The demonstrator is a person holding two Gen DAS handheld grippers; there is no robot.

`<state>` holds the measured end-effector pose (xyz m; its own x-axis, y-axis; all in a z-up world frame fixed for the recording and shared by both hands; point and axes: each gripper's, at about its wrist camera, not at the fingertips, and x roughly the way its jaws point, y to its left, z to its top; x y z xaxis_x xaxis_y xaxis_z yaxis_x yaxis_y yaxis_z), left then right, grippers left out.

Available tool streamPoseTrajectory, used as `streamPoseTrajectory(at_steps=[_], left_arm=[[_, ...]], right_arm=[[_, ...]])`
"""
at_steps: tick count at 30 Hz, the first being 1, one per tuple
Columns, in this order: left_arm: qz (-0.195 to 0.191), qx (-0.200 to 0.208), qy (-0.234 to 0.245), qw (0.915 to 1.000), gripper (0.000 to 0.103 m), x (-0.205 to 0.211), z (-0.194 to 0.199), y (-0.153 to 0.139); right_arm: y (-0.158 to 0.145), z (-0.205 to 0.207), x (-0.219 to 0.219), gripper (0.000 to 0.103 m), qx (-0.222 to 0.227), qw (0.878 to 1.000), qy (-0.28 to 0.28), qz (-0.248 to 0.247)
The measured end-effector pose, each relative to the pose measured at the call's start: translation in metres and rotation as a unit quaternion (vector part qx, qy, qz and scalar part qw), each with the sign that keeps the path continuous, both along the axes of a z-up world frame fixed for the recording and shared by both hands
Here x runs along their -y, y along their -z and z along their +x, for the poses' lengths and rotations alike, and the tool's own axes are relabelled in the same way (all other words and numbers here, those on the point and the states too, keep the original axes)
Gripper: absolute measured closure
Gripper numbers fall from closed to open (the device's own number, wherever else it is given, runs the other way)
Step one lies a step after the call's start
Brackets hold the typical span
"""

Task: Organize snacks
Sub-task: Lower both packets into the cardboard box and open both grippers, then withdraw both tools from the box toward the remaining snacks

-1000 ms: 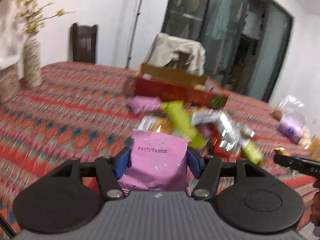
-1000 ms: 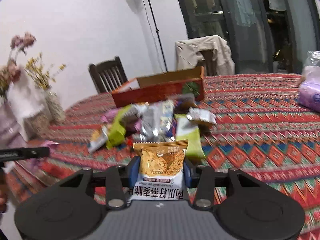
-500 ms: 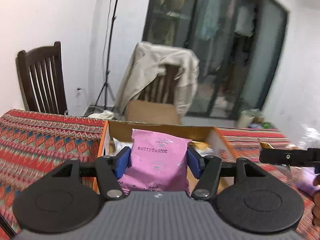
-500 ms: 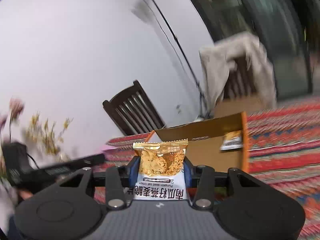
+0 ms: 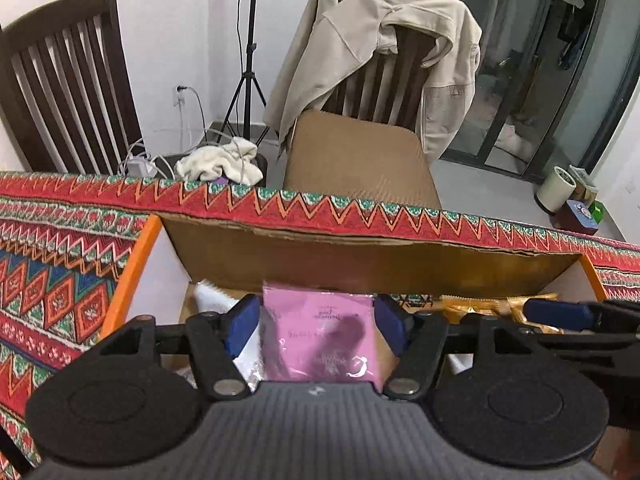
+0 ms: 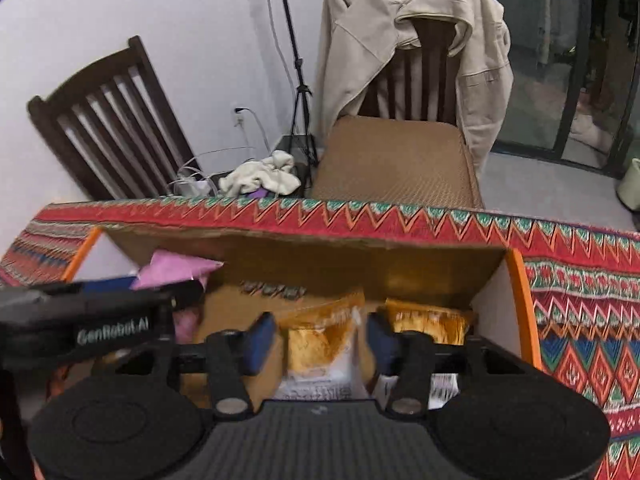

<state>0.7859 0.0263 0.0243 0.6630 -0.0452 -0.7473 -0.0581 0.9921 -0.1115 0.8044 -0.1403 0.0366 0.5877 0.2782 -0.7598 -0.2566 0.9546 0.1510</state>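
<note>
Both grippers hang over an open cardboard box [image 5: 360, 256] with orange edges on the patterned tablecloth. My left gripper [image 5: 316, 322] has its jaws spread, and the pink snack packet [image 5: 320, 340] sits loosely between them, blurred. My right gripper [image 6: 320, 338] is also spread, with gaps beside the orange and white snack packet [image 6: 320, 344], which looks blurred. The box [image 6: 360, 264] holds other golden packets [image 6: 428, 318] at its right end. The left gripper's arm [image 6: 100, 316] and the pink packet [image 6: 176, 268] show at the left of the right wrist view.
A chair with a beige jacket [image 5: 380, 40] stands just beyond the table's far edge [image 5: 320, 200]. A dark wooden chair [image 5: 60, 80], a tripod stand [image 5: 248, 60] and a heap of cloth and cables [image 5: 220, 164] are by the wall.
Both grippers moved from the snack pile to above the box and tilted down. Both sets of jaws have spread, and the pink and orange packets are loose between them.
</note>
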Motion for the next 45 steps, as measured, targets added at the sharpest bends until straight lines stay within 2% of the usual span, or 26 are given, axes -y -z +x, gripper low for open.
streamPoseTrajectory(at_steps=[5,10,12,15,20,24,26,31,32,35,39,42,45], left_arm=[[-0.013,0.019,0.005,0.9997,0.032,-0.014,-0.023,-0.024],[0.032,0.041,0.034,0.9981,0.026,-0.012,-0.072,-0.066],[0.033,0.054,0.043,0.9971,0.02,-0.012,-0.1,-0.087],[0.034,0.078,0.053,0.995,0.017,-0.015,-0.147,-0.128],[0.031,0.107,0.049,0.9925,0.007,-0.019,-0.231,-0.191],[0.022,0.137,0.056,0.9888,0.003,-0.017,-0.309,-0.219],[0.031,0.15,0.064,0.9861,0.003,-0.011,-0.353,-0.226],[0.016,0.177,0.07,0.9816,0.0,0.002,-0.459,-0.227],[0.011,0.183,0.072,0.9804,0.0,0.003,-0.481,-0.223],[-0.003,0.204,0.072,0.9763,0.0,0.008,-0.542,-0.204],[-0.028,0.224,0.058,0.9725,0.0,0.012,-0.618,-0.158],[-0.034,0.237,0.029,0.9705,0.0,0.015,-0.657,-0.127],[-0.083,0.222,-0.003,0.9715,0.0,0.008,-0.677,-0.099]], right_arm=[[-0.011,-0.016,0.003,0.037,0.023,1.0,-0.005,0.003],[-0.042,-0.044,0.021,0.037,0.041,0.999,0.008,0.015],[-0.061,-0.06,0.03,0.037,0.05,0.999,0.008,0.018],[-0.093,-0.096,0.047,0.033,0.066,0.997,0.005,0.033],[-0.155,-0.173,0.075,0.025,0.098,0.994,0.001,0.042],[-0.197,-0.25,0.097,0.014,0.136,0.99,-0.008,0.043],[-0.211,-0.291,0.107,0.014,0.154,0.987,-0.017,0.044],[-0.223,-0.384,0.13,0.007,0.193,0.979,-0.04,0.056],[-0.222,-0.403,0.135,0.004,0.204,0.976,-0.046,0.057],[-0.21,-0.461,0.15,0.002,0.239,0.968,-0.058,0.05],[-0.176,-0.537,0.165,0.0,0.292,0.953,-0.077,0.028],[-0.14,-0.591,0.17,0.0,0.336,0.938,-0.086,0.003],[-0.1,-0.628,0.167,0.0,0.349,0.933,-0.084,-0.013]])
